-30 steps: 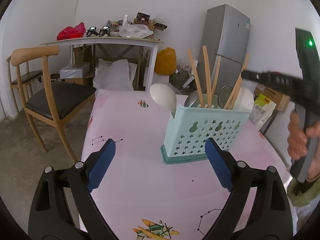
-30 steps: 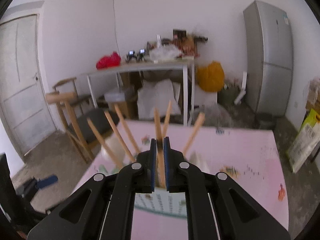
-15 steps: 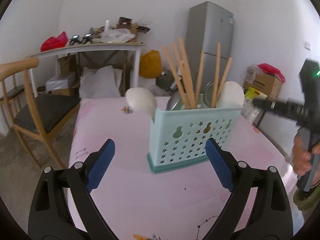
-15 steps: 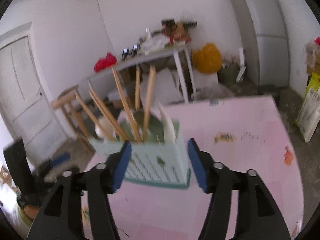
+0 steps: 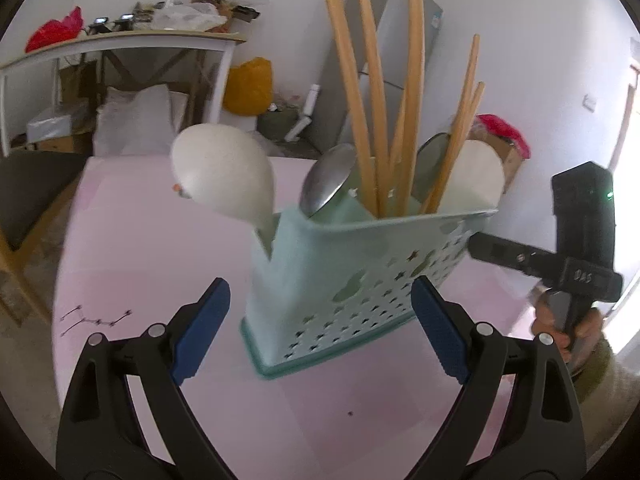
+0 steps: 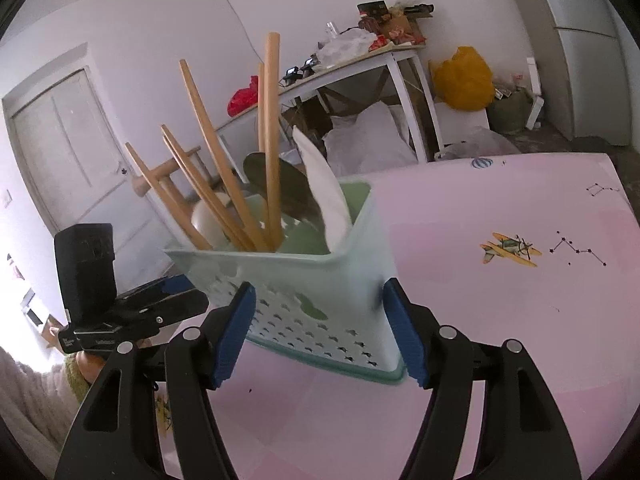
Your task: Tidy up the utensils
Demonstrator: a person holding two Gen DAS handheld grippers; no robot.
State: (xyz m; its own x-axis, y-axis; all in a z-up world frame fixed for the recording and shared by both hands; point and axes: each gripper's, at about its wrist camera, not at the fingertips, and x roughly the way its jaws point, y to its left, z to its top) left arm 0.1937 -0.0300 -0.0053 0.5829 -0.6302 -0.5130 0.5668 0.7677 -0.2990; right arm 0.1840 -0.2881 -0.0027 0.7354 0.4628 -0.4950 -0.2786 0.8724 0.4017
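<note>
A mint-green perforated utensil holder [image 5: 360, 264] stands on the pink table [image 5: 140, 240]. It holds several wooden sticks [image 5: 412, 80], a white spoon [image 5: 224, 176] and a metal spoon [image 5: 328, 180]. My left gripper [image 5: 320, 330] is open, with the holder's near corner in the gap between its blue pads and touching neither. In the right wrist view the holder [image 6: 320, 280] sits between the pads of my right gripper [image 6: 320, 328], whose jaws are opening; neither pad presses on it. The sticks [image 6: 272, 120] lean left there. Each gripper shows at the edge of the other's view.
A white side table [image 5: 120, 40] piled with clutter stands behind, with a yellow bag [image 5: 248, 88] and a grey fridge [image 5: 384, 20] beside it. A wooden chair [image 5: 24, 192] is at the table's left. A door [image 6: 68, 140] is on the far wall.
My right gripper let go of a wooden stick, opened wide and came down to the holder's side. My left gripper moved in close to the holder, staying open.
</note>
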